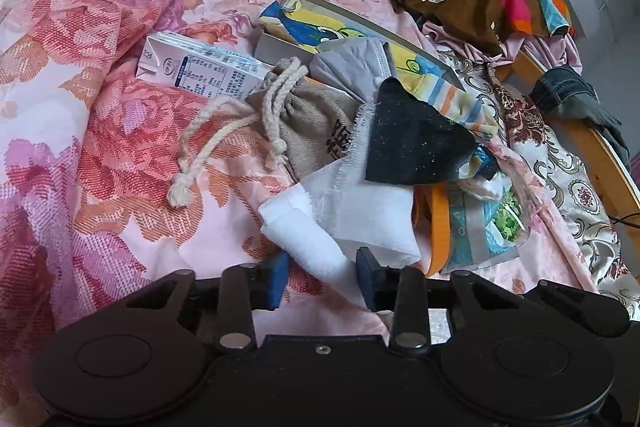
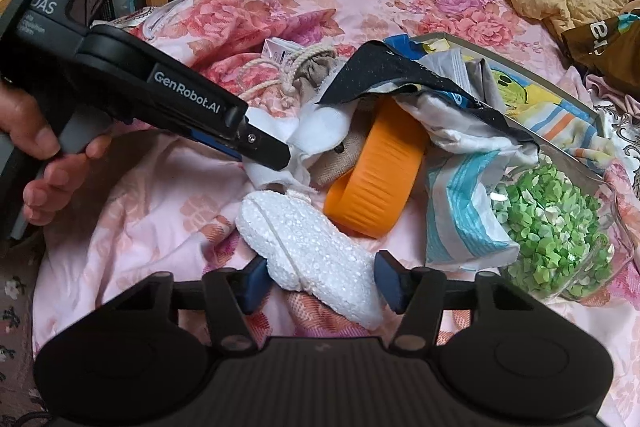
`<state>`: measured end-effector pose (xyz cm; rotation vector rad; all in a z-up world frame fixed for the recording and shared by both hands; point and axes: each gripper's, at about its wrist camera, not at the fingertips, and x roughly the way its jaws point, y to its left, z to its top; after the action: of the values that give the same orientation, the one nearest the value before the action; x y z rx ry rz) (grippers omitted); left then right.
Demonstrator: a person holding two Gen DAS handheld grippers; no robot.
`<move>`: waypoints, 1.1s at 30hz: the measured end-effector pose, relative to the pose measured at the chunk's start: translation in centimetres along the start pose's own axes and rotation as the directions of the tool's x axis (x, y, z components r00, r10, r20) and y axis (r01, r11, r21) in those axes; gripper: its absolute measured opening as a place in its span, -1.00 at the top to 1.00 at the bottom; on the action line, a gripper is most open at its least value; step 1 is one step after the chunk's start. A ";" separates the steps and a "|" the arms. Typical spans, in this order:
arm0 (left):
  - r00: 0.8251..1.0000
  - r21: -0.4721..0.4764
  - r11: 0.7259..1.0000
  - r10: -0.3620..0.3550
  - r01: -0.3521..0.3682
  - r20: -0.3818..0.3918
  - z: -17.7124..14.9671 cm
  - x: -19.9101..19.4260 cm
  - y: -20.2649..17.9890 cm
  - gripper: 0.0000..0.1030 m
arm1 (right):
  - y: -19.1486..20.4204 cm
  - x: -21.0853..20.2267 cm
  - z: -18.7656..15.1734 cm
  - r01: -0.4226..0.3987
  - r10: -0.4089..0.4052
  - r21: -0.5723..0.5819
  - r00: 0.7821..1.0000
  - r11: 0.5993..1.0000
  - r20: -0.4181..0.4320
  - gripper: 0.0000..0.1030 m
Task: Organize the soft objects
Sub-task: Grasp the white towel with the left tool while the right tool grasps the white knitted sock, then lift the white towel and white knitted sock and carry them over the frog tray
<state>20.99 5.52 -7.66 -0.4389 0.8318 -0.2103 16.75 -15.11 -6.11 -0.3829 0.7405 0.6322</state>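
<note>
A pile of soft items lies on the floral pink quilt [image 1: 120,107]. My left gripper [image 1: 322,279] is shut on a rolled end of white cloth [image 1: 360,211], which fills the gap between the blue pads. The right wrist view shows that left gripper [image 2: 280,155] from the side, its tip pinching the same white cloth [image 2: 320,131]. My right gripper [image 2: 323,283] is shut on a white foam piece [image 2: 304,251], a pad touching each side of it. Near the cloth lie a burlap drawstring pouch [image 1: 308,115] and a black cloth [image 1: 416,139].
A milk carton [image 1: 200,71] and a shallow box with a cartoon print [image 1: 340,35] sit behind the pile. An orange ring [image 2: 372,179] and a clear container of green flakes [image 2: 556,219] lie to the right. A wooden bed rail [image 1: 580,139] edges the bed. A hand [image 2: 48,155] holds the left gripper's handle.
</note>
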 end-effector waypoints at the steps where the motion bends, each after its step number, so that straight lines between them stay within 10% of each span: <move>1: 1.000 -0.001 1.000 -0.001 0.001 -0.002 0.1 0.0 0.0 0.40 | -0.1 0.0 0.0 -0.003 0.003 0.005 1.000 1.000 0.002 -0.13; 11: 0.998 0.151 0.987 0.047 -0.053 0.043 -0.4 -0.8 -1.6 0.85 | -1.0 -1.0 0.2 -0.041 0.038 0.082 0.999 0.996 0.038 0.17; 21: 0.984 0.370 0.913 0.153 -0.174 0.087 -1.3 -2.1 -4.0 0.95 | -1.5 -2.4 0.6 0.004 -0.020 0.110 0.989 0.994 0.146 0.72; 33: 0.969 0.482 0.843 0.177 -0.240 0.174 -0.9 -6.1 -6.3 0.98 | -1.6 -4.2 0.7 0.003 -0.037 0.134 0.968 0.991 0.250 0.72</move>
<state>16.22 1.80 -1.26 0.1307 0.6650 -0.1856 15.78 -17.55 -2.44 -0.1823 0.5313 0.5958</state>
